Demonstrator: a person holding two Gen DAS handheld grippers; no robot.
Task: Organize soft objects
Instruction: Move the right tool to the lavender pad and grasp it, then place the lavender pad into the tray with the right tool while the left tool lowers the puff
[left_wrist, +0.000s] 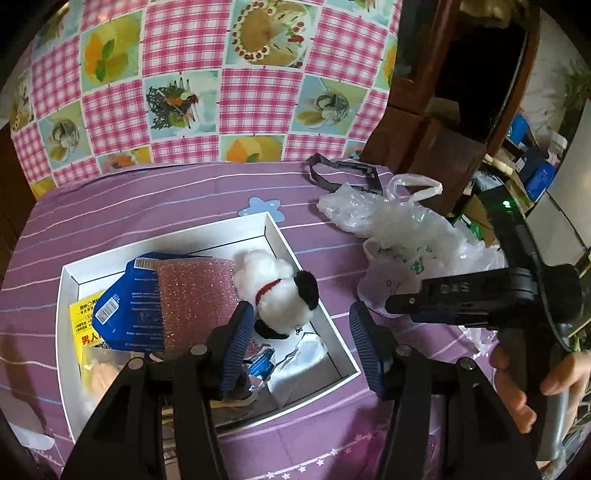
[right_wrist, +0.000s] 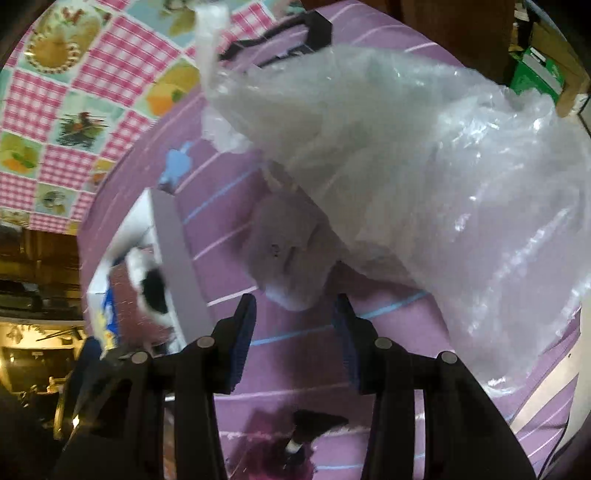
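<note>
A white and black plush dog (left_wrist: 280, 291) with a red collar lies in a white box (left_wrist: 280, 236) on the purple striped cloth, beside a pink bubble-wrap sheet (left_wrist: 195, 295) and a blue packet (left_wrist: 125, 306). My left gripper (left_wrist: 301, 332) is open and empty above the box's right side, its left finger close to the plush. My right gripper (right_wrist: 293, 317) is open and empty, close in front of a crumpled clear plastic bag (right_wrist: 424, 166). The bag (left_wrist: 399, 225) lies right of the box. The plush (right_wrist: 151, 284) and the box wall (right_wrist: 177, 251) show in the right wrist view.
A yellow packet (left_wrist: 83, 321) and crumpled white paper (left_wrist: 303, 362) lie in the box. A black strap (left_wrist: 343, 173) lies behind the bag. A checked pink cloth (left_wrist: 207, 81) hangs at the back. Dark wooden furniture (left_wrist: 443, 92) stands at the right. The right gripper's body (left_wrist: 498, 299) is beside the bag.
</note>
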